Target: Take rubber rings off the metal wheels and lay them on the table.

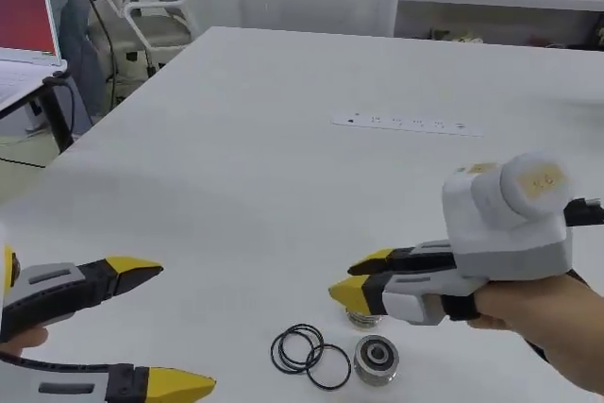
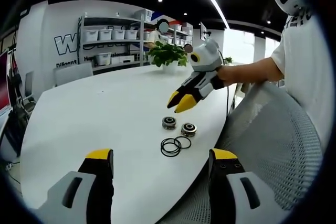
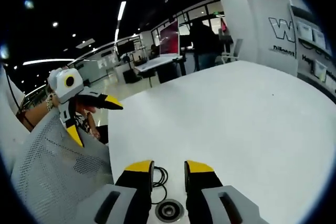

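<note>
Several rubber rings already lie loose on the surface, overlapping one another, just to the side of the right gripper's jaws and out ahead of the left gripper's. Two metal wheels stand beside them: one directly under the right jaws' tips, the other a little past it, touching or nearly touching the rings. Whether either wheel carries a ring is too small to tell, so I judge the job well advanced, perhaps near its end. Right jaws stand narrowly apart, holding nothing; left jaws are spread wide, empty
</note>
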